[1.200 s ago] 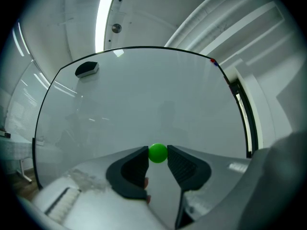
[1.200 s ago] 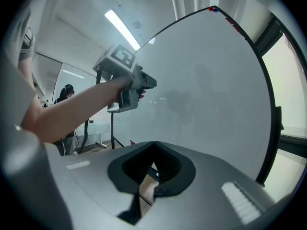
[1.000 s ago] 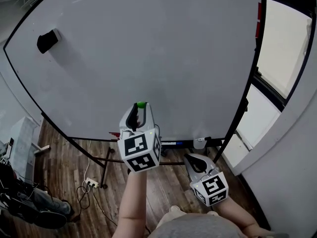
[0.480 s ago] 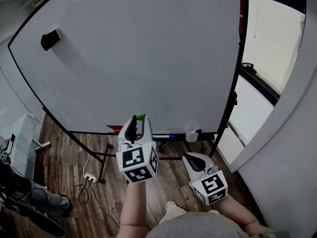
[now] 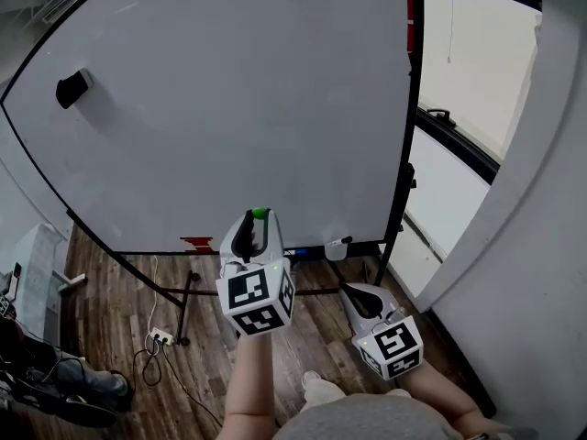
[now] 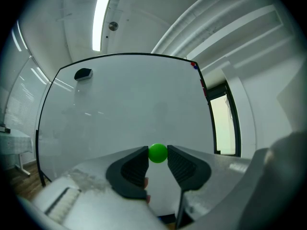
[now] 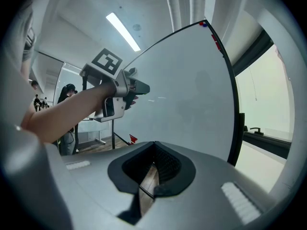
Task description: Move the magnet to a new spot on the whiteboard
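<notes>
Left tongs (image 5: 260,220) clamped on the green ball magnet (image 6: 158,153), in front of the whiteboard (image 5: 238,108), lower part; contact with it cannot be told. Right tongs (image 7: 154,147) closed together, empty. Black item (image 5: 71,88) at upper left indistinct. Red tag (image 5: 410,9) on right edge too small to read.

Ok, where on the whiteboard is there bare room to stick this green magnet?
Nearly the whole whiteboard is bare: the centre, the right half up to the black frame, and the lower band above the pen tray. Only the upper left corner is taken, by the black eraser. The green magnet fits anywhere else.
</notes>
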The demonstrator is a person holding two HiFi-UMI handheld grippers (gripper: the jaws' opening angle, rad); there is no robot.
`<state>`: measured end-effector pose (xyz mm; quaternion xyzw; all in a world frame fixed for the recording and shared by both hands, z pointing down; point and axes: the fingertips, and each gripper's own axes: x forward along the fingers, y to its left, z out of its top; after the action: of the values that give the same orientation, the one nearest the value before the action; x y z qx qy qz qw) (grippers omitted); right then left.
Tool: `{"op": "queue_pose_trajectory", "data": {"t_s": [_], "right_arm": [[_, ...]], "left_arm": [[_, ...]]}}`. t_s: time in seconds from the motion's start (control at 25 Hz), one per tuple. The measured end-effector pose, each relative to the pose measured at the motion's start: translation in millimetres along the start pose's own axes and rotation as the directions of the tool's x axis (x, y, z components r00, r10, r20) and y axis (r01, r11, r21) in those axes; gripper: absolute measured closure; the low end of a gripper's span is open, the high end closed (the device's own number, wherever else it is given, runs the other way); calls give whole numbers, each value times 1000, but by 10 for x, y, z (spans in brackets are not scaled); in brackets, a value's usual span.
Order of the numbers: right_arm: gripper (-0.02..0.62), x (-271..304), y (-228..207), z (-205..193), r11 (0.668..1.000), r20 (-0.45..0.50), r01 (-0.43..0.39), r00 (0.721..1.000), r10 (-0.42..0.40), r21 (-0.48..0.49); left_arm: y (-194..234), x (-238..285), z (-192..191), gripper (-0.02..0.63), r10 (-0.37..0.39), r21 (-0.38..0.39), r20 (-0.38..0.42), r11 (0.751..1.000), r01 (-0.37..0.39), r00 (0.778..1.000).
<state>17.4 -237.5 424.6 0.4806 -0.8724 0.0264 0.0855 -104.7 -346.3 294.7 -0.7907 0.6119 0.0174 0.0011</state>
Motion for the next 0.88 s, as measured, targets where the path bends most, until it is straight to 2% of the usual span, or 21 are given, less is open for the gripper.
{"op": "queue_pose_trajectory", "data": {"t_s": [0.48,0.88], "right_arm": [[594,-182,-524,32,983,6,181,983,-182,33],[594,-193,-689,28,965,5,259,966,-259,50]], "left_arm": [[-679,611,160,469,-169,18,22,985,169,985],[-920,973,234,469,-221,58,29,974,219,975]]}}
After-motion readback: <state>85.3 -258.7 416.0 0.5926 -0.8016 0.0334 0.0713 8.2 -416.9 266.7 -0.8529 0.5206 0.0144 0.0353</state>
